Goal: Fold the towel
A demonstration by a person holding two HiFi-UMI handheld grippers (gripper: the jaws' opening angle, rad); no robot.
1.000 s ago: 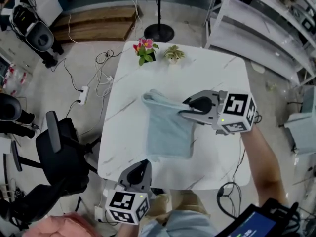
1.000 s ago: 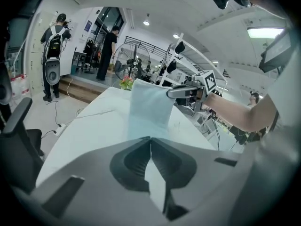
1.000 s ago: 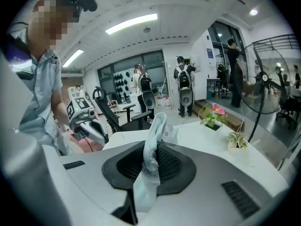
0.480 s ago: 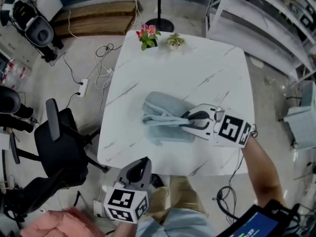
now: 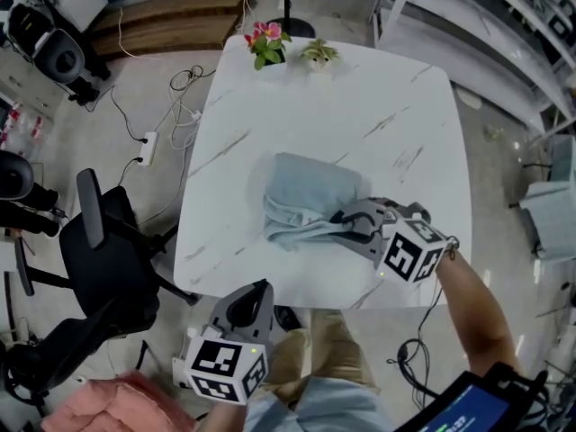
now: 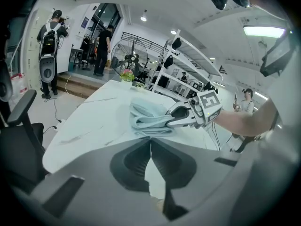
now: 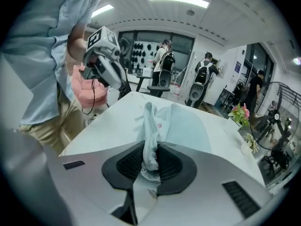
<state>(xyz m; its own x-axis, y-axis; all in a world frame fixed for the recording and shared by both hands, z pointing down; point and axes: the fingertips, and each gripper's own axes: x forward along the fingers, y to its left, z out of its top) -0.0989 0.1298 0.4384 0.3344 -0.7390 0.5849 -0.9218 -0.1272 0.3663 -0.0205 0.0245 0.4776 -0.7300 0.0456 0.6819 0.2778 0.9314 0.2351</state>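
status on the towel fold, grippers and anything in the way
Right gripper shut on towel edge; towel bunched on table. Left gripper shut, empty, short of the near table edge. Two small plants at far edge, away from the towel.

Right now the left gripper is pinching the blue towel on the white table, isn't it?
Not the left one. The right gripper is pinching the blue towel on the white table; the right gripper view shows the cloth between its jaws. The left gripper is shut on nothing.
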